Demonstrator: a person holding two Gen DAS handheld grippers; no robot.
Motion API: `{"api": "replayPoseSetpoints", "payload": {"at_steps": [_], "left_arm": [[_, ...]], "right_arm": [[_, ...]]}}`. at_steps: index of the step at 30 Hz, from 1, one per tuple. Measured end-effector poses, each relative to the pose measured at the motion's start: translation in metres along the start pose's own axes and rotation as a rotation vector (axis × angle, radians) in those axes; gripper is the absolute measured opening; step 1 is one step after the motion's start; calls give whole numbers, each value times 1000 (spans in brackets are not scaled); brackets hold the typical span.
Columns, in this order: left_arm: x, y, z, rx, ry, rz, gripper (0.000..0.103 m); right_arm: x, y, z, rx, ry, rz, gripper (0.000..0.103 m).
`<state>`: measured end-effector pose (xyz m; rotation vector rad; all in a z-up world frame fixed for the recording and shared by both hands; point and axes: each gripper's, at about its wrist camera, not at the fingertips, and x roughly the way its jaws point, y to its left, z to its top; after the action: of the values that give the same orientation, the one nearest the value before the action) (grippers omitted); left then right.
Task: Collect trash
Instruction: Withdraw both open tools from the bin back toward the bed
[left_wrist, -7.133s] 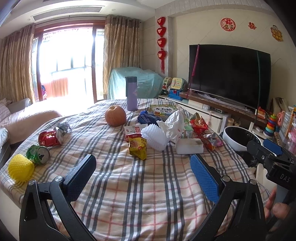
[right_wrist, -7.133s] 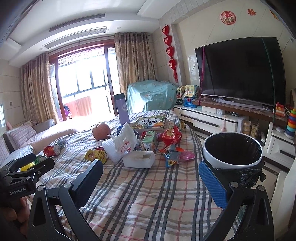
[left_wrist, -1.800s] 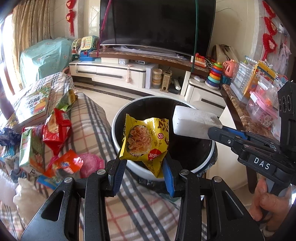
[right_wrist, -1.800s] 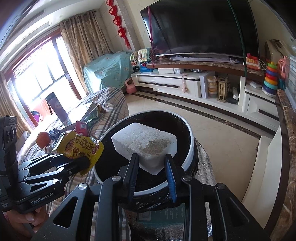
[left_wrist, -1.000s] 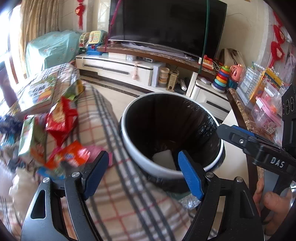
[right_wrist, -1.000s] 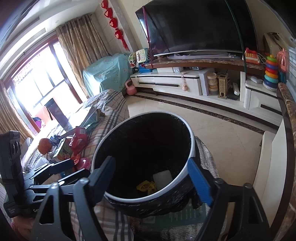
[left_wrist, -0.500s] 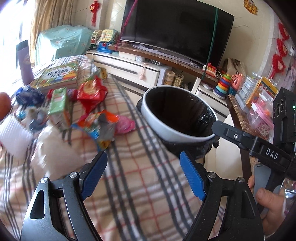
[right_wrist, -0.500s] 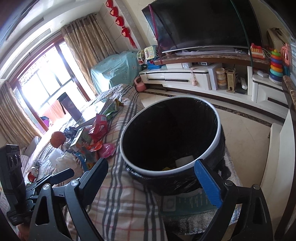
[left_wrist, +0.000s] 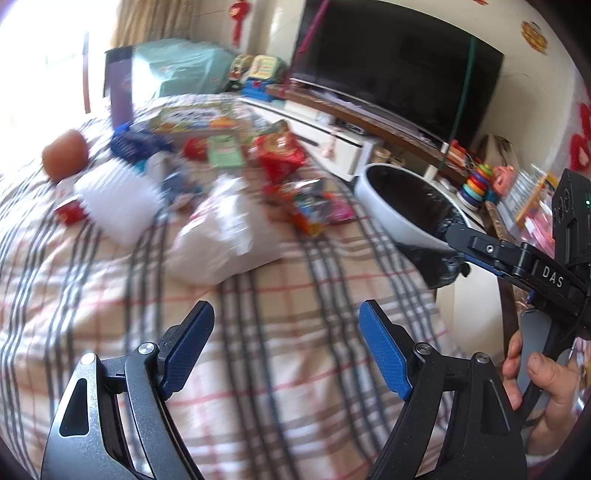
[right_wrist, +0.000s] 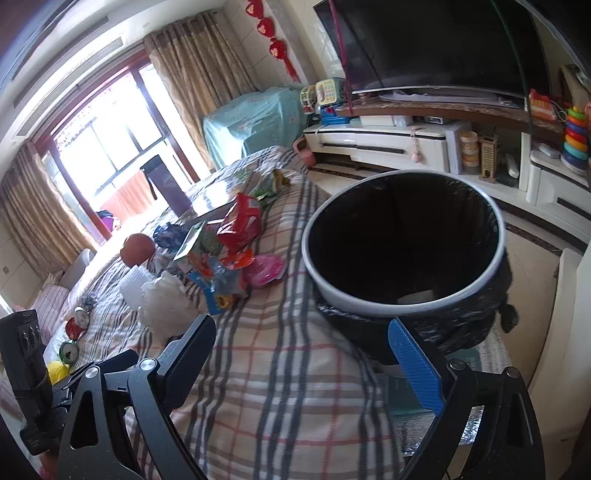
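Once emptied over bin, both tools agape.

Window glare (blown white); left view seemingly motion-blurred, edges warped.

A large black flat television stands on a long white low cabinet. Left of it hang beige curtains beside a bright, red-framed window.
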<state>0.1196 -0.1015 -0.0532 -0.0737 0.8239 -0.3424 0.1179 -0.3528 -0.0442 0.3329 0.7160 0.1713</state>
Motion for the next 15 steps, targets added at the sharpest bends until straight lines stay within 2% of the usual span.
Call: {"api": "replayPoseSetpoints", "payload": {"at_steps": [6, 15], "left_arm": [[-3, 32, -3, -72, 4, 40, 83], [-2, 54, 4, -102, -12, 60, 83]], "right_arm": [[17, 26, -7, -42, 37, 29, 96], [36, 52, -4, -107, 62, 50, 96]]}}
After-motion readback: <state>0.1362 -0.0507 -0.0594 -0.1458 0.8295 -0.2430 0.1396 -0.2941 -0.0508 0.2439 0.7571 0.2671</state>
